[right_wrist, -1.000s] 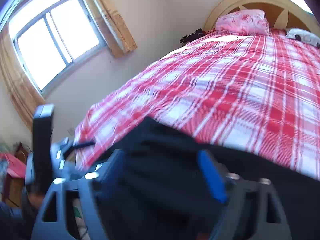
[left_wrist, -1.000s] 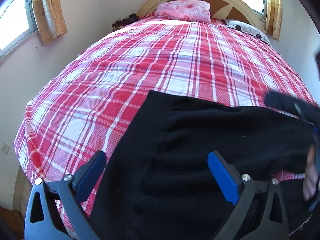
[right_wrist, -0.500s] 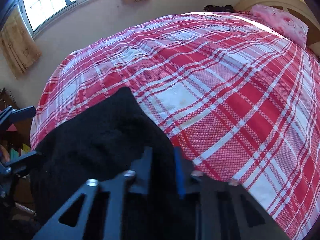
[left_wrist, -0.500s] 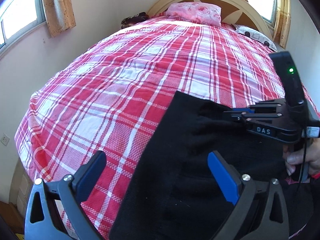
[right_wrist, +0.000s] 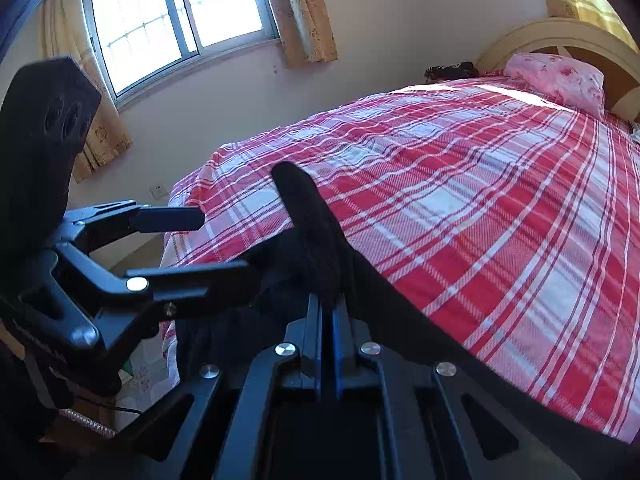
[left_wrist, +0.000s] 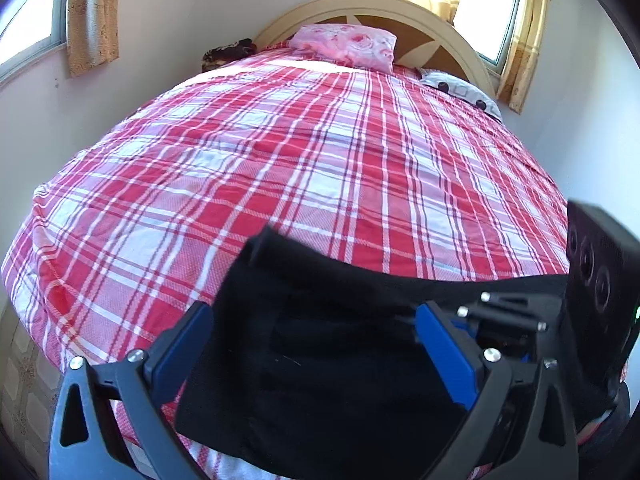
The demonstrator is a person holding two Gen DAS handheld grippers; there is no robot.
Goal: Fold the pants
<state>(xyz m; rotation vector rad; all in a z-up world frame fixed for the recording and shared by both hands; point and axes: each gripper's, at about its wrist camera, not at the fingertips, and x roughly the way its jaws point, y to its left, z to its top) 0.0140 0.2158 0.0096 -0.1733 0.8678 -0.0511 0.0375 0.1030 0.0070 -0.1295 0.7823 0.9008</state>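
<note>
Red-and-white plaid bedspread (left_wrist: 320, 168) fills the field, pink pillow (left_wrist: 348, 44) against the headboard (left_wrist: 440, 28). Black pants (left_wrist: 320, 360) lie at the near edge of the bed, long axis running across it, left to right in your left wrist view. Your right gripper (right_wrist: 326, 304) is clamped on a raised fold of the pants, which points up and away toward the window (right_wrist: 168, 24). Your left gripper (left_wrist: 316, 344) stands wide apart, fabric between its fingers, unpressed.
</note>
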